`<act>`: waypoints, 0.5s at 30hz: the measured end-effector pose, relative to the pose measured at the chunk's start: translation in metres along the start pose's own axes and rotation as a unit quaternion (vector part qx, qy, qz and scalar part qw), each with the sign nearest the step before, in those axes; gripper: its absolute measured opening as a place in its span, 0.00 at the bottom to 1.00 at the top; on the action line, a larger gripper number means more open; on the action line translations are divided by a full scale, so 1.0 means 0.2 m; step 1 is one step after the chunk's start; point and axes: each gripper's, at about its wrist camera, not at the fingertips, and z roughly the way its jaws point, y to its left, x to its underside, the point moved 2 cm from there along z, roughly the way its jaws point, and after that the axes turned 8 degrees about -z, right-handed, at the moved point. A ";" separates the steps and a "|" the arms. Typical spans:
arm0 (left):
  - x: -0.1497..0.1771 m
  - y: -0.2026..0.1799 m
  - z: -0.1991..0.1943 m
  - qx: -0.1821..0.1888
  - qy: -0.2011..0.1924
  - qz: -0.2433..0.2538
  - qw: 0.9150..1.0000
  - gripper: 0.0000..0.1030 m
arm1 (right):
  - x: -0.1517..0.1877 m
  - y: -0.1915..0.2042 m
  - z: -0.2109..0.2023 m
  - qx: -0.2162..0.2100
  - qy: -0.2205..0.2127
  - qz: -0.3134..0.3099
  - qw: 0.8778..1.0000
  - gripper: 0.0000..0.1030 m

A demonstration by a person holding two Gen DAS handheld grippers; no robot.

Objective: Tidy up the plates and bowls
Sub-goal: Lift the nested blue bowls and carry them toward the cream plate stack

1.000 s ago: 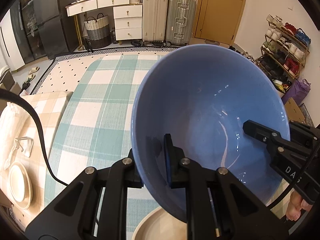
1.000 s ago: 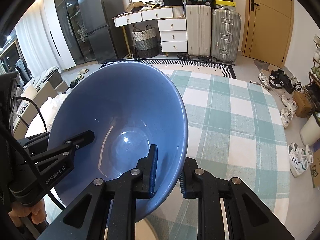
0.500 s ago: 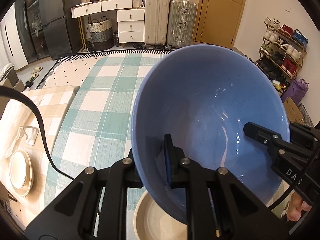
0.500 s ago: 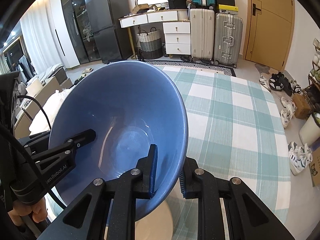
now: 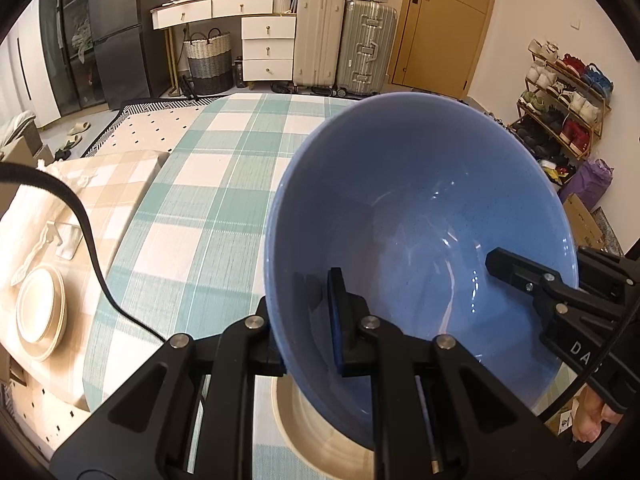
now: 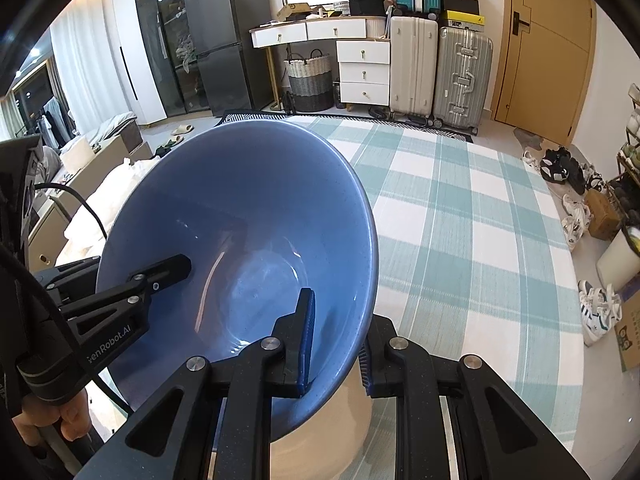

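Observation:
A large blue bowl (image 5: 420,220) hangs tilted above the green checked table (image 5: 208,184), held by both grippers. My left gripper (image 5: 304,320) is shut on the bowl's left rim, one pad inside and one finger outside. My right gripper (image 6: 336,344) is shut on the right rim of the blue bowl (image 6: 240,208) in the same way. Each gripper also shows in the other's view: the right gripper (image 5: 540,288) and the left gripper (image 6: 140,288). A cream dish (image 5: 320,440) sits on the table right under the bowl, mostly hidden by it; the right wrist view shows the cream dish (image 6: 320,432) too.
A stack of cream plates (image 5: 40,312) lies on a beige checked cloth (image 5: 100,184) at the left. The green checked table (image 6: 460,220) stretches away ahead. Beyond it stand suitcases (image 5: 344,40), a white dresser (image 5: 264,48) and a shoe rack (image 5: 560,92).
Both grippers have carried the blue bowl back toward the near side of the table. More of the cream dish under it now shows. Both grips are unchanged.

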 end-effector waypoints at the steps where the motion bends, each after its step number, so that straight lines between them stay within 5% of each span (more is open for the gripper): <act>1: 0.02 0.01 -0.01 0.001 0.001 -0.003 1.000 0.11 | 0.01 0.01 -0.01 0.001 0.001 -0.002 1.000 0.18; 15: 0.33 0.03 -0.08 -0.002 0.022 0.006 1.000 0.11 | 0.19 0.07 -0.04 0.002 0.019 0.000 1.000 0.18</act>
